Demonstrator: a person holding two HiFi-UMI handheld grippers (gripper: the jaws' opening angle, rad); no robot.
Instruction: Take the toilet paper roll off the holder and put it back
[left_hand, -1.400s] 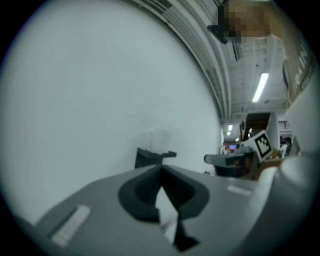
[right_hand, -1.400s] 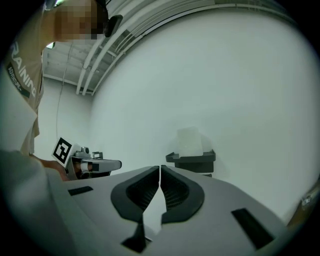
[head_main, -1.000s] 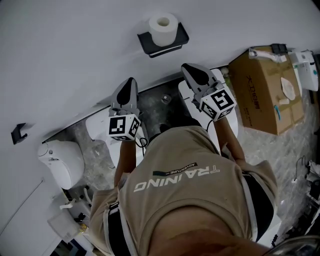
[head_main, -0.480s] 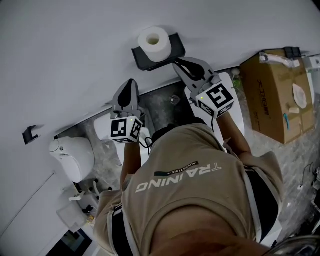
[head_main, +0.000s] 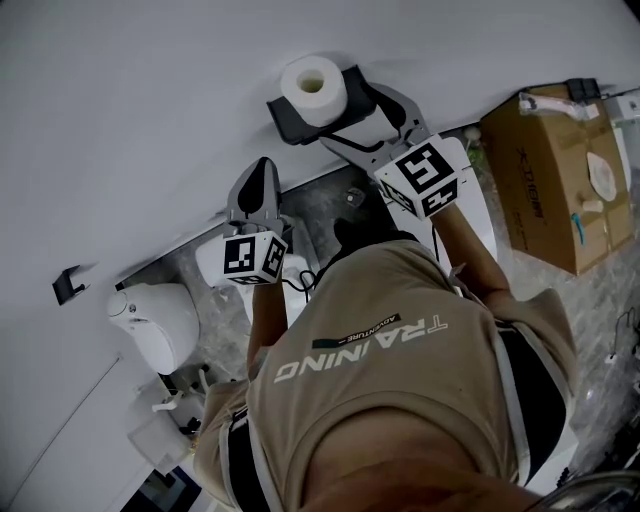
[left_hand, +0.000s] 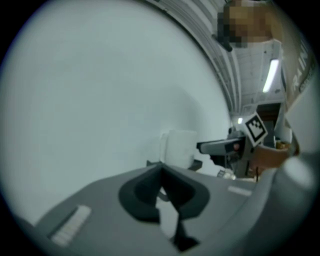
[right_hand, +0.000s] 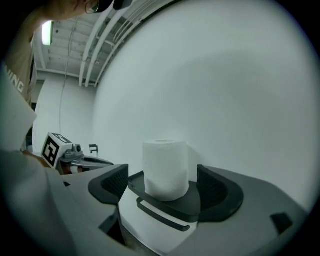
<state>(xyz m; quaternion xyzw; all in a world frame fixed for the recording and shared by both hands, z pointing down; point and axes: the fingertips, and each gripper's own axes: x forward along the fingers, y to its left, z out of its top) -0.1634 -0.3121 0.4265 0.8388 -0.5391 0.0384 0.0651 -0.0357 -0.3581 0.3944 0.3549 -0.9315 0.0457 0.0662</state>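
Now, right gripper fingers opening, flanking roll on holder, left gripper apparently closed, cardboard box beside.

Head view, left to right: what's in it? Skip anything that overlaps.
wall hook → white rounded fixture → left hand-held gripper → toilet paper roll → cardboard box

A plain white wall fills most of the head view, with a small black hook fixed to it. Below lies grey speckled floor. A brown cardboard box stands at the right and a white rounded fixture at the left. A strip light glows overhead.
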